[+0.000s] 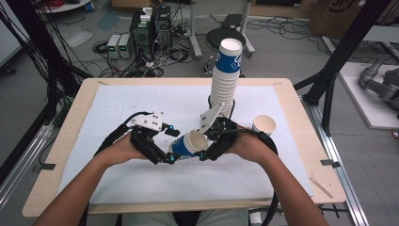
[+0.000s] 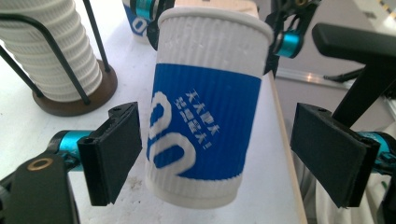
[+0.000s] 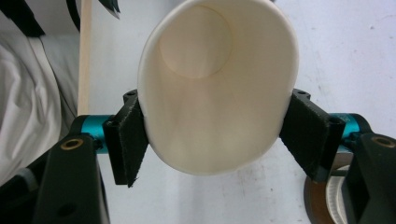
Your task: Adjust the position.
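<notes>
The right gripper (image 3: 215, 140) is clamped across the rim of a blue-and-white paper cup (image 3: 217, 88), squeezing its mouth into an oval. The cup is held tilted in the air over the middle of the white mat (image 1: 141, 181), near the person's edge of the table (image 1: 51, 169). The left gripper (image 2: 215, 149) has its jaws spread either side of the cup's lower body, one pad just beside the wall, the other well apart, neither gripping. Behind stands a tall stack of cups (image 1: 225, 80) in a wire holder, with a single cup (image 1: 264, 125) upright to its right. Risk, as judged: the rim pinch is already deforming the wall, so further pressure could crease it, and an uneven closure by the left gripper could twist the cup free during handover.
</notes>
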`<state>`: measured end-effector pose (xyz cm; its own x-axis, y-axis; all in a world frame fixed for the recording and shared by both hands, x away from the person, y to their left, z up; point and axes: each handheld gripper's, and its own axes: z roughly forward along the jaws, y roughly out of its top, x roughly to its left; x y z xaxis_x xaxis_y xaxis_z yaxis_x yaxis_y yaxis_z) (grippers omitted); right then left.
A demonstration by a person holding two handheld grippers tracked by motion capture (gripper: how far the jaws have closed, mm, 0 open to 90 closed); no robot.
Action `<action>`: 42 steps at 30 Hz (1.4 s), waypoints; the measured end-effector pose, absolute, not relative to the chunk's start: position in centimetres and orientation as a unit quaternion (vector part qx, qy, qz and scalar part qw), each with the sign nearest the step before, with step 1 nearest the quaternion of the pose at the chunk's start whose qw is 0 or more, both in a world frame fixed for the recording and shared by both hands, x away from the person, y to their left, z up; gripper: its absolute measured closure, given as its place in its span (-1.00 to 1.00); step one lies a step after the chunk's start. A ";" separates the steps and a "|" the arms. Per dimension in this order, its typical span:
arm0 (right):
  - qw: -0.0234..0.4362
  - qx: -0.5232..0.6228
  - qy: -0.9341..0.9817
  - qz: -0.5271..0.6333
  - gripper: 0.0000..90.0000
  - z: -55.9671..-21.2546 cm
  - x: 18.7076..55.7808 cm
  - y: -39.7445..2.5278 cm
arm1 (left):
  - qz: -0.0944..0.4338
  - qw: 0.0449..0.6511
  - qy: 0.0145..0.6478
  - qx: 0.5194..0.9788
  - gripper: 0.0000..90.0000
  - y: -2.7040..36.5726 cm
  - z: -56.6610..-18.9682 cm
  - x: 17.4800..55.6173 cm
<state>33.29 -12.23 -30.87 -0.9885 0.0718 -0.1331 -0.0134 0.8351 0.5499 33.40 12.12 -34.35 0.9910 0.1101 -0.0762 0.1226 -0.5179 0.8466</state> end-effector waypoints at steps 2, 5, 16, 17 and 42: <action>0.073 0.009 0.958 0.277 -0.35 -30.8 33.2 -11.8 | -0.007 0.479 0.069 0.875 -0.63 11.8 -34.5 33.5; 0.073 0.005 0.962 0.262 -0.35 -30.8 33.0 -11.3 | -0.006 0.469 0.067 0.881 -0.63 11.4 -34.7 33.6; 0.074 -0.010 0.972 0.223 -0.35 -30.6 32.7 -10.0 | -0.017 0.451 0.061 0.890 -0.50 10.5 -35.5 33.6; 0.074 -0.009 0.972 0.222 -0.35 -30.7 32.7 -10.0 | -0.018 0.448 0.060 0.892 -0.49 10.4 -35.5 33.7; 0.077 0.040 0.927 0.365 -0.51 -29.8 32.8 -14.0 | -0.008 0.537 0.088 0.839 -0.38 13.1 -36.4 33.9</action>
